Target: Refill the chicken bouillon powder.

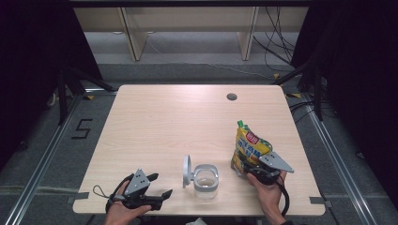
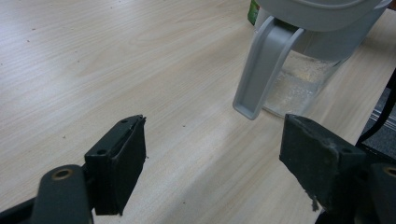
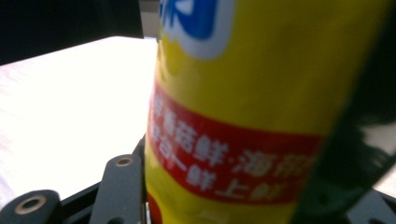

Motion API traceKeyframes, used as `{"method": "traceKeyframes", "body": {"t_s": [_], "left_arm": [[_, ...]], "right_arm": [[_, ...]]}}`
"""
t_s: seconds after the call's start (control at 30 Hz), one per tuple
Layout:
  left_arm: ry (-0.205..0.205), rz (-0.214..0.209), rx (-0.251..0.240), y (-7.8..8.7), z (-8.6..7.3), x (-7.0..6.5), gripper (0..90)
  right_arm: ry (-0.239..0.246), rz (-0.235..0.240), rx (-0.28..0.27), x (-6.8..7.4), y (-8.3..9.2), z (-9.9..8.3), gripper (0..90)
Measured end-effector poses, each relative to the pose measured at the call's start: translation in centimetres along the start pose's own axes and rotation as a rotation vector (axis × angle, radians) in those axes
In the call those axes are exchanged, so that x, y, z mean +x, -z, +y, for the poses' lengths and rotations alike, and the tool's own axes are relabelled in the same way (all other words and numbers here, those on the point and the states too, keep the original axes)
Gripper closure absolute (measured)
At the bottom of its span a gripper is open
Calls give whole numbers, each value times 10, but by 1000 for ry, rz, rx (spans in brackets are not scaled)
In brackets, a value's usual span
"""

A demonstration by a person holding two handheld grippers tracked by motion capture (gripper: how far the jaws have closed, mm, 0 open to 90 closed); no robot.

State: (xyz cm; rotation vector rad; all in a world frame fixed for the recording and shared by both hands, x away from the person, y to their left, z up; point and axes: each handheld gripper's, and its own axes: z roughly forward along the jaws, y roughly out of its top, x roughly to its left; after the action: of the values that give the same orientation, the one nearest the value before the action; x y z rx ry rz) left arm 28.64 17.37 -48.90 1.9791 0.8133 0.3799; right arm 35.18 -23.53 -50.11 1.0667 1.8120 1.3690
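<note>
A yellow stand-up pouch [image 1: 248,145] with a green cap [image 1: 240,124] and a red label band stands at the table's right front. My right gripper [image 1: 247,168] is shut on its lower part, and in the right gripper view the pouch [image 3: 261,93] sits between both black jaws. To its left stands a clear jar [image 1: 205,180] whose grey lid [image 1: 187,171] is flipped open on the left side. A thin pale layer lies in the jar's bottom [image 2: 299,88]. My left gripper [image 1: 162,184] rests at the front left, open and empty, pointing toward the jar.
The light wooden table [image 1: 178,122] has a round cable hole [image 1: 231,97] near its far edge. The jar's grey lid flap [image 2: 261,70] hangs just beyond my left gripper's jaws. Dark floor and metal rails surround the table.
</note>
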Motion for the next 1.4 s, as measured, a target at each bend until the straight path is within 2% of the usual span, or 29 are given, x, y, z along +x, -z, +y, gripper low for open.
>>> {"method": "traceKeyframes", "body": {"t_s": [0.03, 0.07, 0.1, 0.17, 0.2, 0.23, 0.27, 0.3, 0.37, 0.4, 0.43, 0.53, 0.57, 0.67, 0.7, 0.73, 0.77, 0.83, 0.97, 1.0, 1.03, 1.07, 1.1, 1.13, 1.23, 1.27, 1.33, 1.37, 1.4], "left_arm": [[7, -3, -3, 0, 0, -1, 220], [36, 2, -2, -1, -1, -2, 220], [34, 4, 0, 0, -1, -2, 220], [25, 3, 0, 0, -1, -1, 220], [28, 4, 0, 0, -1, -1, 220], [28, 5, -1, 0, -1, -1, 220], [30, 2, -3, 0, -1, -2, 221], [31, 2, -4, 0, -1, -2, 221], [30, 3, -3, 0, -1, -2, 221], [30, 2, -3, 0, -1, -2, 221], [30, 2, -3, 0, -1, -1, 221], [40, 6, -11, -1, -1, -2, 221], [36, -3, -2, 0, -1, -1, 221], [38, 1, -18, 0, -1, -1, 221], [23, 10, -8, 1, -1, 0, 221], [17, 14, 0, 1, -1, 1, 221], [30, 8, -13, 1, -1, 0, 221], [29, 14, -6, 2, -1, 0, 221], [28, 14, -3, 2, -2, 0, 221], [28, 15, -3, 2, -2, 0, 221], [24, 20, 1, 2, -2, 0, 221], [28, 20, -2, 2, -2, 0, 221], [21, 18, -2, 3, -2, 1, 221], [32, 14, -10, 3, -2, 0, 221], [14, 12, -13, 3, -2, 1, 221], [18, 12, -20, 3, -2, 1, 221], [50, 13, -23, 2, -3, -1, 221], [35, 14, -15, 3, -3, 1, 221], [27, 14, -20, 3, -3, 1, 220]], "right_arm": [[5, -1, 8, 0, 1, 0, 493], [11, 14, -5, -1, 2, 1, 494], [33, 0, 1, -1, 4, 1, 495], [29, 17, 16, 0, 8, 2, 496], [63, 12, 13, -2, 10, 2, 496], [40, 25, 24, 0, 13, 2, 497], [44, 18, 25, 0, 15, 2, 497], [97, 27, 10, -3, 15, 3, 497], [68, 18, 18, 1, 19, 4, 498], [109, 33, 17, -1, 20, 6, 498], [99, 26, 15, 1, 22, 7, 498], [162, 35, 11, 4, 26, 11, 498], [167, 38, 6, 6, 27, 12, 498], [191, 57, 30, 12, 32, 14, 499], [253, 50, 20, 13, 33, 16, 498], [285, 44, 16, 15, 34, 18, 498], [338, 39, 14, 15, 35, 19, 498], [370, 38, 23, 19, 39, 21, 499], [477, 38, 27, 25, 46, 26, 499], [519, 36, 26, 27, 47, 28, 499], [532, 30, 26, 29, 49, 29, 499], [578, 40, 34, 31, 50, 31, 499], [582, 35, 35, 33, 51, 32, 499], [617, 41, 37, 34, 51, 33, 499], [679, 50, 40, 40, 53, 37, 499], [692, 48, 39, 41, 54, 38, 500], [764, 38, 41, 45, 55, 40, 500], [769, 31, 44, 47, 56, 41, 500], [796, 39, 40, 47, 55, 42, 500]]}}
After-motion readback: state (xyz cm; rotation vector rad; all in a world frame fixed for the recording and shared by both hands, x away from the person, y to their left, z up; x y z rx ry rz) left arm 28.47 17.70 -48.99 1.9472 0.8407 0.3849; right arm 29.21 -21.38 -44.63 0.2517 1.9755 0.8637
